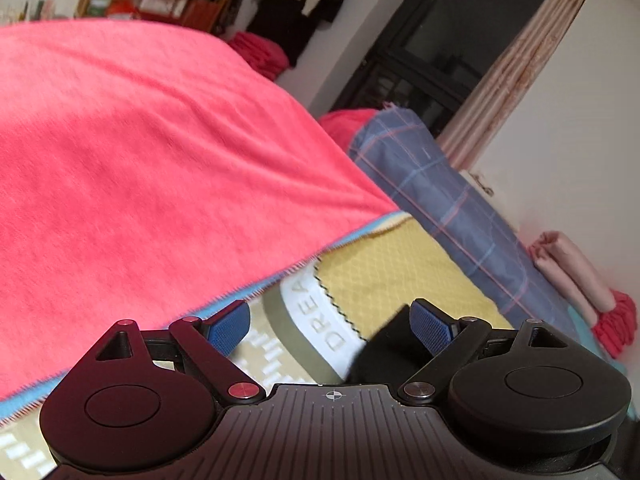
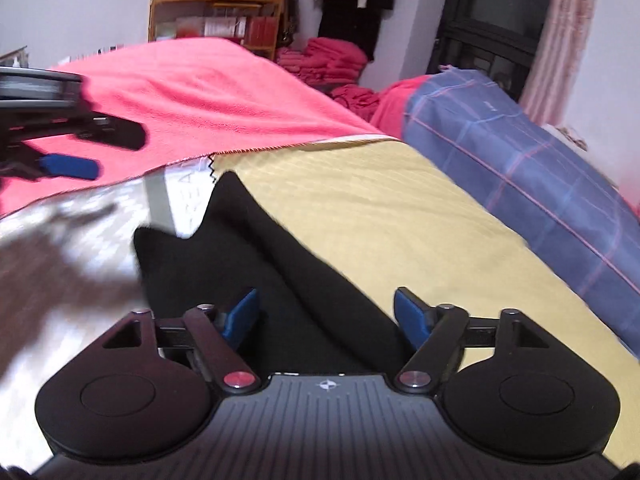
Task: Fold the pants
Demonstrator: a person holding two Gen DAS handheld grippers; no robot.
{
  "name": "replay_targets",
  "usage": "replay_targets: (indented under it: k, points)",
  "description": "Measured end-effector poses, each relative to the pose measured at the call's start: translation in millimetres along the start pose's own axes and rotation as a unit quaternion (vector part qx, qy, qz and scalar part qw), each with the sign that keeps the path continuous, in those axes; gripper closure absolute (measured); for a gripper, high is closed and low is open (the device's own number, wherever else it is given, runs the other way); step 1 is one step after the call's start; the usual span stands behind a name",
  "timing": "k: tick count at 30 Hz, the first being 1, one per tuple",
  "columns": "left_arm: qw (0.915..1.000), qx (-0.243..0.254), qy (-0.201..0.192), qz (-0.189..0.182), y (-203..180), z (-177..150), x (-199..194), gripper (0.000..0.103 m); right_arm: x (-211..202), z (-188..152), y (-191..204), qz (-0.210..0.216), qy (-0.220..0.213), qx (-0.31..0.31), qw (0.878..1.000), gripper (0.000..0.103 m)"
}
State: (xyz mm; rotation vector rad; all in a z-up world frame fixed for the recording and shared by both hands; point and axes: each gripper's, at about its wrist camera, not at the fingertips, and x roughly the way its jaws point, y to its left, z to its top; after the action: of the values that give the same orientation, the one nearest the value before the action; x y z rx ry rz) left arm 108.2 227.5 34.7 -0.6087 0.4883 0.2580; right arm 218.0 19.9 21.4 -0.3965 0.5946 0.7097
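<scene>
Plainly, view by view:

Left wrist, tongs: the left tongs [image 1: 331,326] were spread wide and gripped nothing.
Left wrist, pants: only a black corner of the pants [image 1: 380,354] showed, low in the frame by the right blue pad, lying on the bed; whether the pad touched the cloth could not be told.
Left wrist, bed: a pink blanket [image 1: 140,152] covered the far part, with a yellow sheet [image 1: 400,272] and a plaid pillow [image 1: 448,204] beside it.

Right wrist, tongs: the right tongs [image 2: 326,314] were also spread, hovering over the black cloth and pinching nothing.
Right wrist, pants: the pants [image 2: 260,264] lay on the bed, half on the yellow sheet [image 2: 380,208], running away from the camera to a pointed end near the blanket's [image 2: 208,96] hem.
Right wrist, other tongs: the left tongs [image 2: 70,166] showed at the far left, blurred, clear of the pants.

Handling: the pants looked soft, limp and light, likely to sag and drag rather than slide as one piece.
Hold: an edge or corner, waistband or hem, seemed best, one for each pair of tongs, pinching through all layers so none slipped free.
</scene>
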Motion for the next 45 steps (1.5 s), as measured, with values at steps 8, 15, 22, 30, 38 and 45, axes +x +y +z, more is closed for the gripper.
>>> replay_targets:
  k: [8,15,22,30,38,45]
  points:
    - [1.0000,0.001,-0.006,-0.001,6,-2,-1,0.000,-26,11,-15,0.176,-0.048,0.090,0.979,0.096]
    - [0.9991,0.039,-0.014,0.008,-7,-9,-4,0.000,17,0,-16,0.171,0.041,0.066,0.982,0.096]
    - [0.9988,0.048,0.006,0.009,-11,-13,7,0.000,35,-2,-32,0.105,0.014,0.111,0.988,0.087]
    - [0.9909,0.112,0.066,0.033,-30,-32,35,0.000,-32,-17,-61,-0.005,-0.020,0.186,0.982,0.025]
    - [0.9843,0.154,0.084,0.018,-70,-32,22,0.000,-159,-123,-136,-0.016,-0.043,0.321,0.946,0.015]
    - [0.9503,0.243,0.192,-0.033,-149,-63,72,0.000,-211,-232,-228,-0.205,-0.037,0.525,0.825,0.076]
